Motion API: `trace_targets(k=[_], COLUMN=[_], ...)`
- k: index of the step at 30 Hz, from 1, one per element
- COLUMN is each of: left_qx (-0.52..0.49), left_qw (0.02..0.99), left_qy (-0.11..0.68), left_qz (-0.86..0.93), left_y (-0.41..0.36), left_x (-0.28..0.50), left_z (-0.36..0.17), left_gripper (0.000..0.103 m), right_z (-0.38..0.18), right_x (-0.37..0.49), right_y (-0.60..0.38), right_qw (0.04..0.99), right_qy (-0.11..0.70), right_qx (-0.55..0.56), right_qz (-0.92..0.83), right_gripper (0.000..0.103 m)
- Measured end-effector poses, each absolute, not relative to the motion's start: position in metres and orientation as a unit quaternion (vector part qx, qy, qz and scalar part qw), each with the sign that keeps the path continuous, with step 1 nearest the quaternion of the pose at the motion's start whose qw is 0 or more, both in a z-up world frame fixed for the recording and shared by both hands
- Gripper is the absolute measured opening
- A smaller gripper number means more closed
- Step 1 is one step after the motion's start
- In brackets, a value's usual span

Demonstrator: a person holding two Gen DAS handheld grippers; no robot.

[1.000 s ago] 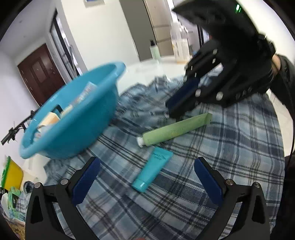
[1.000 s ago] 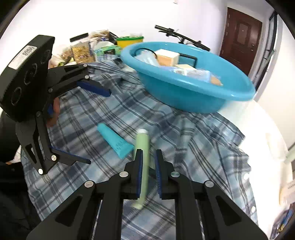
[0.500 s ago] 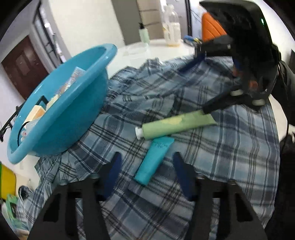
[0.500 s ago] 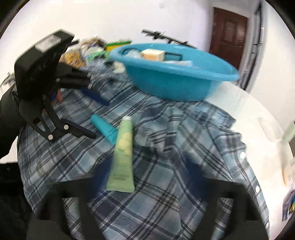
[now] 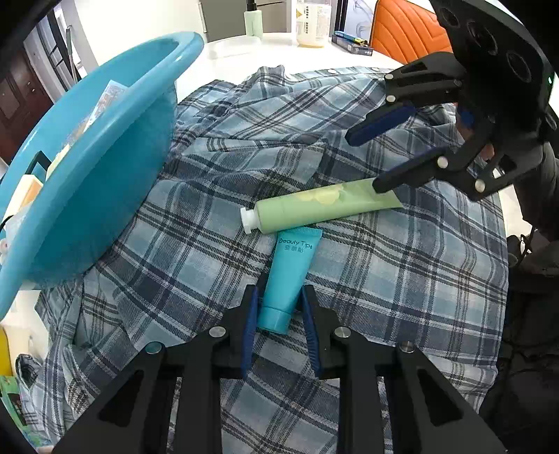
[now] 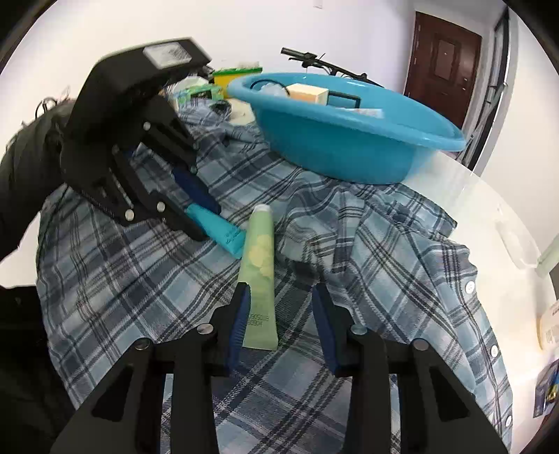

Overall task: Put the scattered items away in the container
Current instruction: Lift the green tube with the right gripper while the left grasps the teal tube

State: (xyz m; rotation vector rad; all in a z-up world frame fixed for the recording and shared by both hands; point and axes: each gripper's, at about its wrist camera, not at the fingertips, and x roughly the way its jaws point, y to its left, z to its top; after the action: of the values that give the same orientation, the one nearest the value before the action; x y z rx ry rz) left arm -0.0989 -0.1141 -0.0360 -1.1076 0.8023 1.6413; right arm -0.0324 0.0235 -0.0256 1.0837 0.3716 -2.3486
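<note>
Two tubes lie side by side on a plaid shirt [image 5: 384,279]. My left gripper [image 5: 278,291] points steeply down over the teal tube [image 5: 293,258]. Its jaws are closing on the cap end, with both pads against the tube's sides. The right wrist view shows the same grip, left gripper [image 6: 209,223] on teal tube [image 6: 223,230]. My right gripper [image 6: 279,291] straddles the flat end of the green tube [image 6: 260,251]. Its jaws are closing, the left pad at the tube and a gap on the right. The blue basin [image 6: 349,157] stands beyond, holding several items.
The basin [image 5: 104,157] rests on the shirt's far edge on a white table. A pump bottle [image 5: 253,21], a jug [image 5: 312,24] and an orange chair [image 5: 405,31] stand behind. A yellow box [image 6: 237,75] and bicycle handlebar [image 6: 325,64] lie past the basin.
My left gripper tipped downward and narrowed from wide open onto the teal tube. My right gripper opened from shut, sank over the green tube's end and is narrowing again.
</note>
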Motion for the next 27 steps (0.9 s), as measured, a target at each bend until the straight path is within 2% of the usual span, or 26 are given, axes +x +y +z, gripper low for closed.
trace_targets(k=[4, 9, 16, 21, 27], left_qx=[-0.450, -0.436, -0.398, -0.396, -0.375], left_qw=[0.479, 0.484, 0.471, 0.457, 0.447], left_qy=[0.331, 0.324, 0.276, 0.255, 0.221], left_qz=[0.677, 0.686, 0.737, 0.755, 0.781], left_y=[-0.114, -0.112, -0.137, -0.154, -0.161], left_x=[-0.097, -0.093, -0.092, -0.088, -0.084], left_z=[-0.035, -0.036, -0.009, -0.007, -0.003], left_gripper=[0.026, 0.021, 0.021, 0.021, 0.021], right_z=[-0.028, -0.028, -0.034, -0.043, -0.042], right_x=[-0.035, -0.039, -0.049, -0.059, -0.058], right_y=[0.017, 0.006, 0.001, 0.000, 0.000], right_qw=[0.269, 0.280, 0.269, 0.267, 0.264], right_qy=[0.133, 0.130, 0.119, 0.108, 0.102], right_qx=[0.401, 0.408, 0.422, 0.445, 0.444], right_qz=[-0.865, -0.859, -0.858, -0.848, -0.850], right_gripper=[0.036, 0.036, 0.035, 0.025, 0.025])
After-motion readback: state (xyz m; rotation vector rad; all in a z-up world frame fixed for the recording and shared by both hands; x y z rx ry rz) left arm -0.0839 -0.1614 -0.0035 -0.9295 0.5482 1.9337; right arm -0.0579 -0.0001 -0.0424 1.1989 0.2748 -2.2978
